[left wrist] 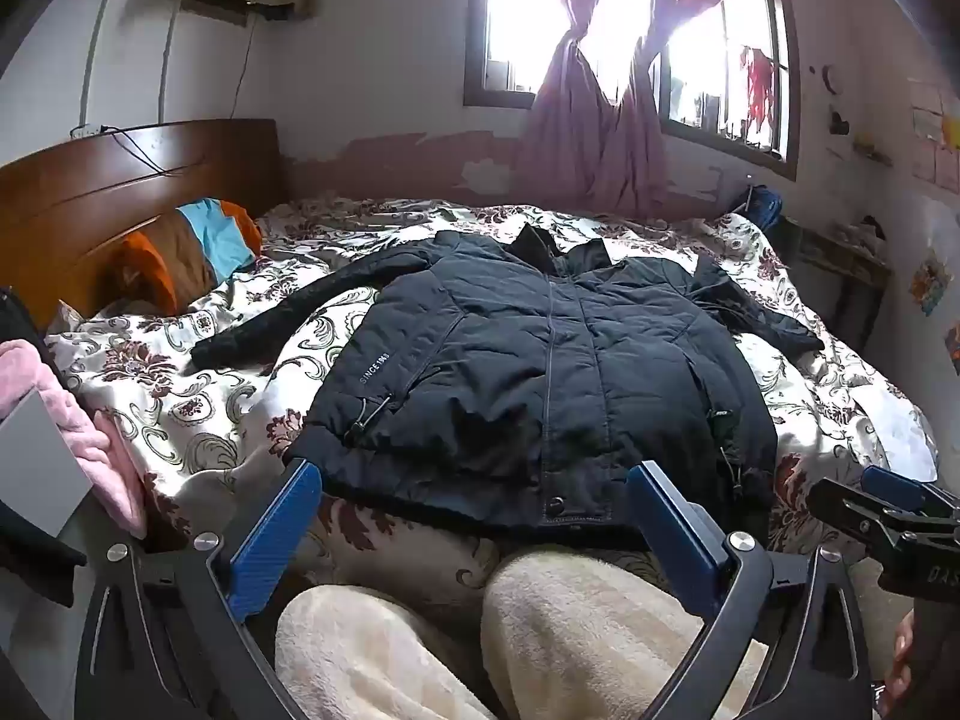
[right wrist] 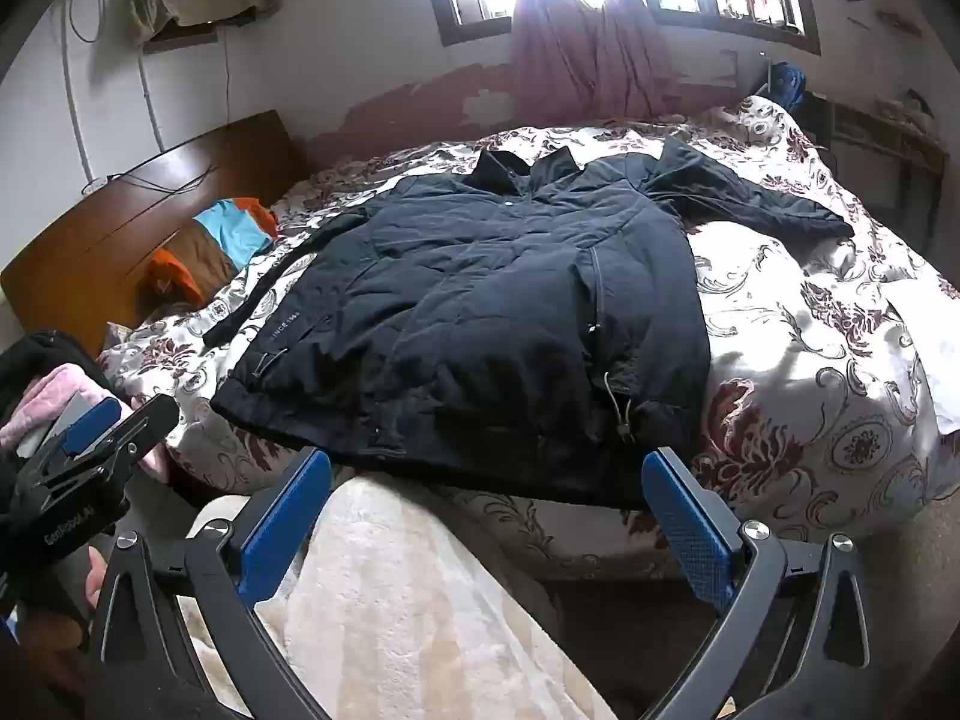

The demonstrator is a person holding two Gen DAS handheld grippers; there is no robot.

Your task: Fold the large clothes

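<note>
A dark navy padded jacket (left wrist: 540, 360) lies flat, front up and zipped, on the floral bedspread (left wrist: 198, 414), collar toward the window and both sleeves spread outward. It also shows in the right wrist view (right wrist: 480, 312). My left gripper (left wrist: 474, 480) is open and empty, its blue pads just short of the jacket's hem. My right gripper (right wrist: 489, 468) is open and empty, also at the hem near the bed's front edge. The right gripper shows at the right edge of the left wrist view (left wrist: 888, 510); the left gripper shows at the left of the right wrist view (right wrist: 96, 426).
A wooden headboard (left wrist: 120, 180) stands at the left with an orange, brown and blue cloth (left wrist: 198, 246) beside it. Pink fabric (left wrist: 72, 414) lies at the left bed edge. The person's cream fleece-clad legs (left wrist: 540, 630) are below the grippers. Window with pink curtains (left wrist: 588, 120) behind.
</note>
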